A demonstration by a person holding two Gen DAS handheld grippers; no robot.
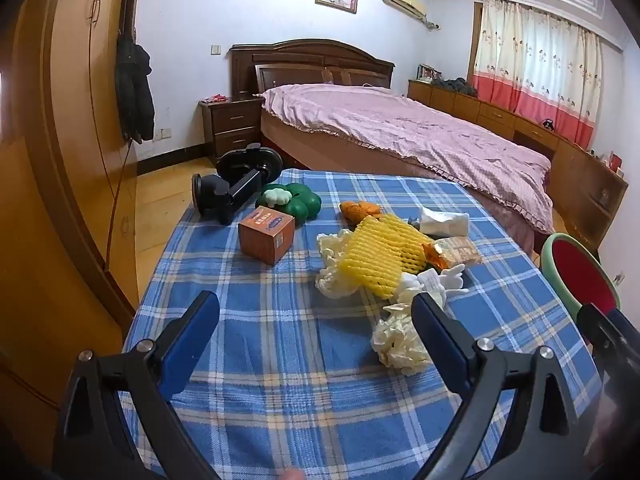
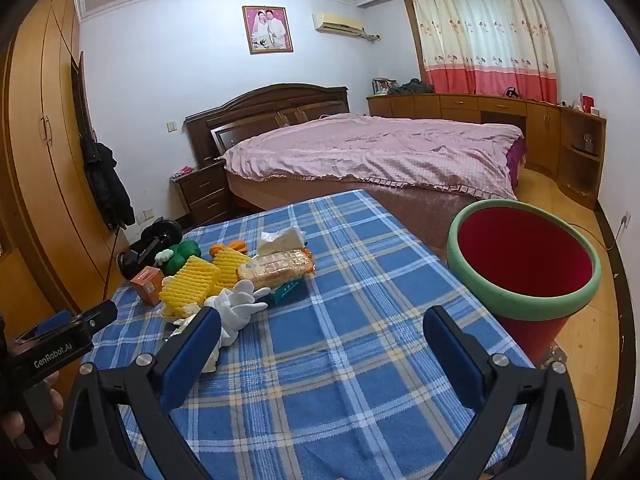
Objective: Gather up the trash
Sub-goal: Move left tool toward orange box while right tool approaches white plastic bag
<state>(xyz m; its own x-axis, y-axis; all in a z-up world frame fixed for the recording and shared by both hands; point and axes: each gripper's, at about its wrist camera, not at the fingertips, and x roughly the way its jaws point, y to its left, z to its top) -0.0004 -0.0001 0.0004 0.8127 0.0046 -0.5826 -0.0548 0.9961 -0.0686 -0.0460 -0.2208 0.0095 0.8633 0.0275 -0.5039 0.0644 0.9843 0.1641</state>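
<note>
both wrist cameras sat low over the near surface (image 1: 280, 360), facing the bed (image 1: 400, 128); they shared the trash pile (image 2: 224, 280) and bin (image 2: 524, 256).

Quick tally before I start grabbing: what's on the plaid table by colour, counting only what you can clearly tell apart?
Yellow foam fruit nets: 2
Orange box: 1
Orange peel pile: 1
Green clover-shaped item: 1
Black phone mount: 1
White crumpled tissues: at least 2
White gloves: 1 bunch
Snack wrapper: 1
Total: at least 10
</note>
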